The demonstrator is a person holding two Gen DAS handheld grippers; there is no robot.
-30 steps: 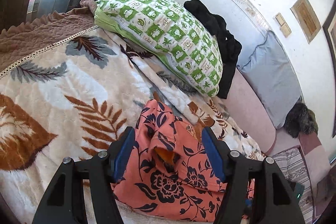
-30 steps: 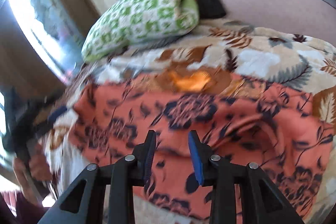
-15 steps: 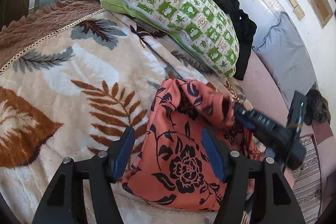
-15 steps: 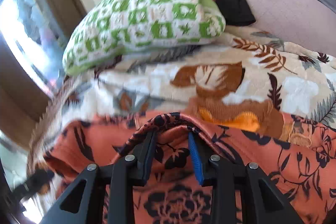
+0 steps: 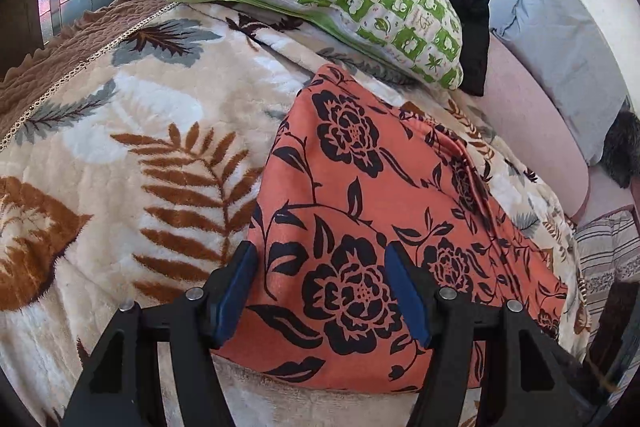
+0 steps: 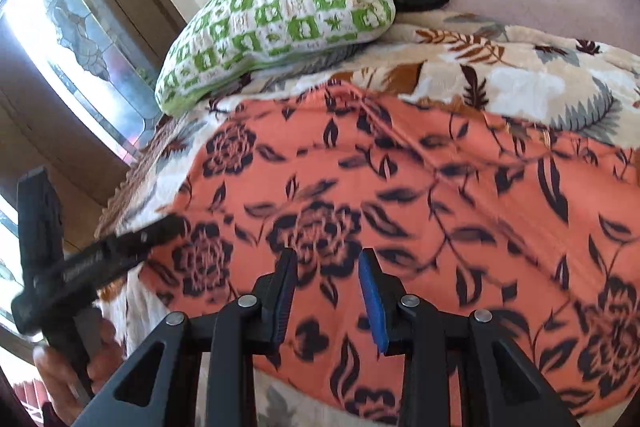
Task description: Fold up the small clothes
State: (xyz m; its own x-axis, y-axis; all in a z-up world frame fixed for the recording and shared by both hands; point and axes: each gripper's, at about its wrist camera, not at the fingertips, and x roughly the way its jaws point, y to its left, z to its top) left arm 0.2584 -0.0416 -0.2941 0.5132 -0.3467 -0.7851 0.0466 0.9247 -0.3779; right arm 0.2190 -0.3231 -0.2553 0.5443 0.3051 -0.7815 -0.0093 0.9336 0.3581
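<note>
Folded over since a second ago: orange floral garment (image 5: 360,195) now doubled flat on the blanket (image 5: 120,147).
Both grippers' fingers spread, left gripper (image 5: 324,291) and right gripper (image 6: 328,291) hovering empty; probably another fold left, toward 12 o'clock.

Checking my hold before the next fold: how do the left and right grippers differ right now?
The left gripper is spread wide; the right gripper is open more narrowly. The left sits over the garment's left edge by the blanket; the right sits over its middle. Both are open above the orange floral garment, holding nothing.
</note>
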